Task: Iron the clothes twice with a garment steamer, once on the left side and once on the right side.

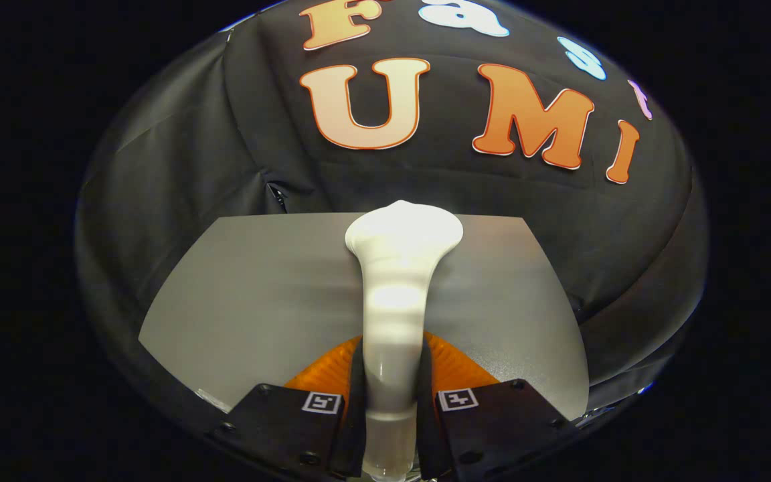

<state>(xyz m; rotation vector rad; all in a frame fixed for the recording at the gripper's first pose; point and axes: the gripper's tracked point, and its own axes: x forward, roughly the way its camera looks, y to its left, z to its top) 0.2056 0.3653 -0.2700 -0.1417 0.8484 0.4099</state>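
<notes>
Fingers (391, 395) clamping steamer (395, 294), over seemingly grey table (251, 294)

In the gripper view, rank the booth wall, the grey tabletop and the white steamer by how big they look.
1. Booth wall
2. Grey tabletop
3. White steamer, clamped between the gripper fingers; closeness to the camera enlarges it.

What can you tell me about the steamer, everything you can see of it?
The steamer is white and glossy, like smooth plastic. It has a slim handle that flares into a wide, rounded head at the far end. It sits lengthwise between the fingers of the gripper, which press on both sides of the handle. The head reaches out over the grey table, towards its far edge.
</notes>
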